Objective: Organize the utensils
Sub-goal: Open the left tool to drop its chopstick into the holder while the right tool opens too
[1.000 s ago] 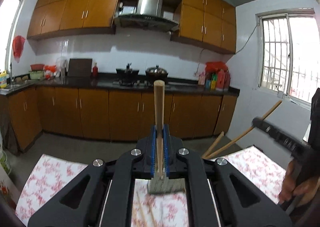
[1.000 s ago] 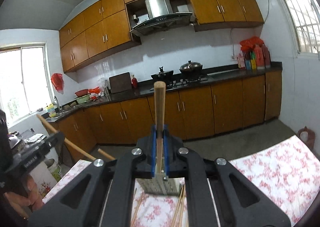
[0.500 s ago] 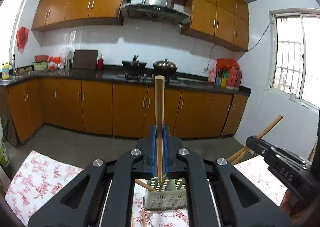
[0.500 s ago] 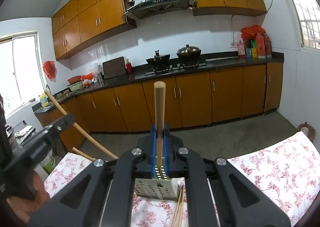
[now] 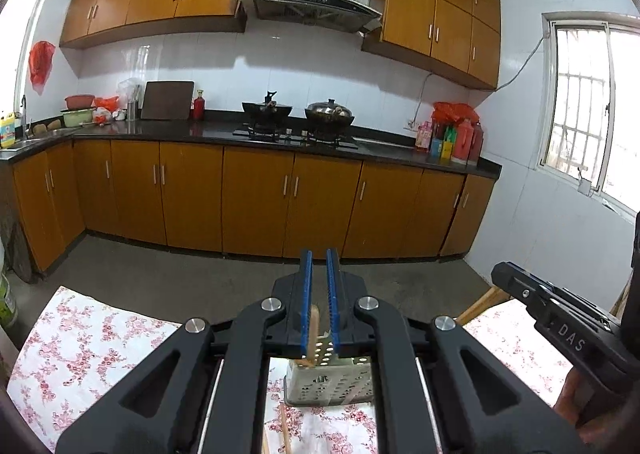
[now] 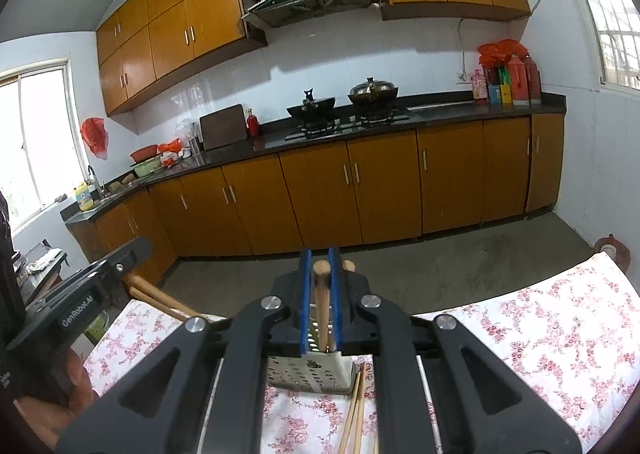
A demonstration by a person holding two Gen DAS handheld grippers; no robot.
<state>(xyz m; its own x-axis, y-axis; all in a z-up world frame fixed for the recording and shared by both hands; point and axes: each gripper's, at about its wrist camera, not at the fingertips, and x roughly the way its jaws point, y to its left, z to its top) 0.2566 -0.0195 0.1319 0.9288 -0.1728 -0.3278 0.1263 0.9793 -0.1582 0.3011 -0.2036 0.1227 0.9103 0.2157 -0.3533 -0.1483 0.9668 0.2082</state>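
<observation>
A perforated metal utensil holder (image 5: 328,382) stands on the flowered tablecloth (image 5: 80,354), right below both grippers; it also shows in the right wrist view (image 6: 308,374). My left gripper (image 5: 318,258) is open; a wooden chopstick (image 5: 314,334) stands low between the jaws, its end in the holder. My right gripper (image 6: 320,258) is slightly open around another wooden chopstick (image 6: 321,302) that stands in the holder, with one more stick top beside it (image 6: 349,266). Loose chopsticks (image 6: 354,410) lie on the cloth by the holder.
The other hand-held gripper shows at the right of the left wrist view (image 5: 560,326) and at the left of the right wrist view (image 6: 80,306). Beyond the table are the kitchen floor, wooden cabinets (image 5: 260,205) and a counter with pots (image 5: 328,113).
Both grippers opened and let go of their chopsticks, which dropped down into the holder. Both cameras tilted so that the holder shows below the jaws.
</observation>
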